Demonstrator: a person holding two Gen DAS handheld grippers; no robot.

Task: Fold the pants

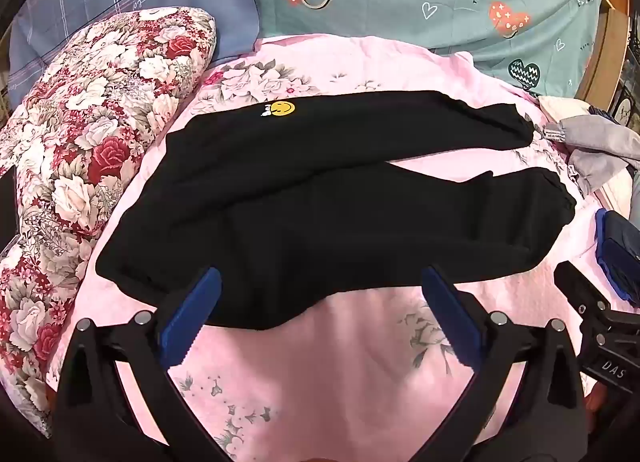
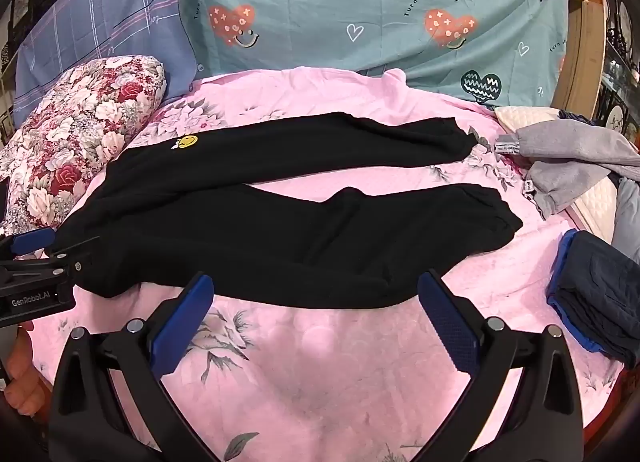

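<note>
Black pants [image 1: 320, 198] lie flat on a pink floral sheet [image 1: 360, 374], waist to the left and both legs running to the right. A yellow smiley patch [image 1: 282, 108] sits near the waist on the far leg. My left gripper [image 1: 322, 276] hovers open over the near edge of the pants by the waist, nothing between its blue pads [image 1: 196, 314]. In the right wrist view the pants [image 2: 280, 238] show the same way, patch [image 2: 187, 141] at the upper left. My right gripper [image 2: 316, 282] is open over the near leg's front edge, holding nothing.
A floral pillow [image 1: 92, 150] lies left of the waist. A teal heart-print cover [image 2: 360, 14] and a blue plaid pillow [image 2: 100, 26] fill the back. A grey garment [image 2: 572, 158] and a folded navy garment [image 2: 596, 290] lie right of the cuffs. A hand [image 2: 24, 382] shows at the left edge.
</note>
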